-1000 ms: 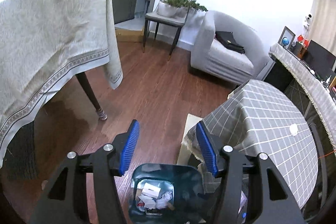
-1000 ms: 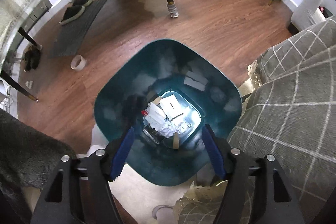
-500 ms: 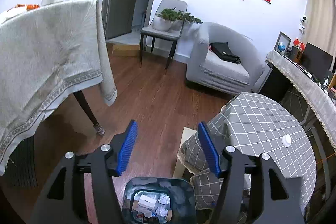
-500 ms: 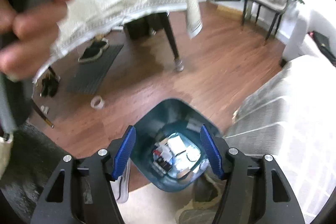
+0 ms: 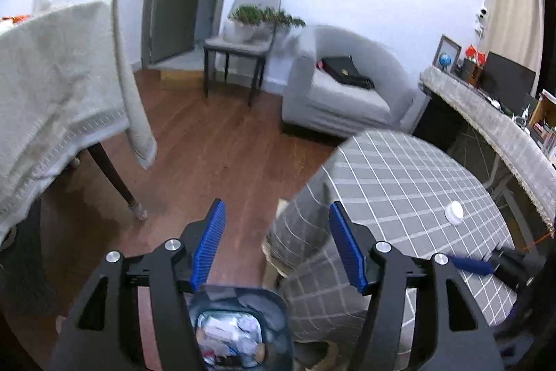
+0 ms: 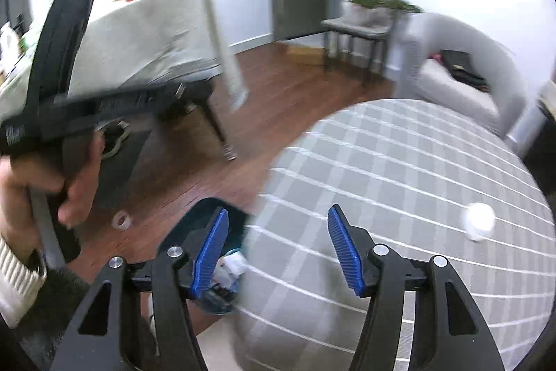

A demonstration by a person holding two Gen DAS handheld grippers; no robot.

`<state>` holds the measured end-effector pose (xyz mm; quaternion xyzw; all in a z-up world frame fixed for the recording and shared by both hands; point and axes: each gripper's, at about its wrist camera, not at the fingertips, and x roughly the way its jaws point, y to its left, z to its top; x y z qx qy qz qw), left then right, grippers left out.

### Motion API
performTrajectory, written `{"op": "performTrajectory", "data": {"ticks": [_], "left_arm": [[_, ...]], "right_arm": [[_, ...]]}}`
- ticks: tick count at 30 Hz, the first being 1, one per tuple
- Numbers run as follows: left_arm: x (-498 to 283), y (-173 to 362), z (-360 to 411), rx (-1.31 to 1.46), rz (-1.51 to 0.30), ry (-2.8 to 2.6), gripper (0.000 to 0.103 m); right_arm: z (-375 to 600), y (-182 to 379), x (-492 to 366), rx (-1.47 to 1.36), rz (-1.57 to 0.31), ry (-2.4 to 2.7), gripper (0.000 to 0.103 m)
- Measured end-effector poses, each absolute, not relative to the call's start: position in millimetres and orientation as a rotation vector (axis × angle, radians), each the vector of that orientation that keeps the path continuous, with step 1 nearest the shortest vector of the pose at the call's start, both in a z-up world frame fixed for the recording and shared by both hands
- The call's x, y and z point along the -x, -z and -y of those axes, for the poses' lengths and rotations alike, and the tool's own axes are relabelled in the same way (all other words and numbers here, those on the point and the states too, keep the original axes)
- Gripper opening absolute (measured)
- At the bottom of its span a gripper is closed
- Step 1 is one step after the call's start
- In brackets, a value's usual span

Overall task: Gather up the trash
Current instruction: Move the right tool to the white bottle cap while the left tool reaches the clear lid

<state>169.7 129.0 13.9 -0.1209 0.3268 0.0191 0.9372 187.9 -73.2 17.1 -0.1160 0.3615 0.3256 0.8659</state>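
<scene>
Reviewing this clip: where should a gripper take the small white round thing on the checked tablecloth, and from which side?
Probably from above, right gripper fingers straddling the white round thing across its rim: it looks low and flat, alone on the checked tablecloth, nearest that open gripper.

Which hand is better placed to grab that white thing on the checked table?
Right, probably. The right claw is open and already over the checked table, with the small white thing close ahead. The left claw hangs by the trash bin.

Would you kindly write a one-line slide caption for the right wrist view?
Open right hand-held gripper between the teal trash bin and the checkered round table carrying a small white object.
</scene>
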Motion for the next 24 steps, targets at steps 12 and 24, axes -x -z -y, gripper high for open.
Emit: {"op": "performTrajectory", "data": {"ticks": [12,24], "left_arm": [[-204,-2,-57,0.256,-0.731,0.094,0.064],[-224,30,3,0.101,-0.817,0.195,0.064]], "right_arm": [[149,-13,-226,0.249,-0.732,-0.486,0.057],[191,-8,-288,0.197,-0.783,-0.412,0.040]]}}
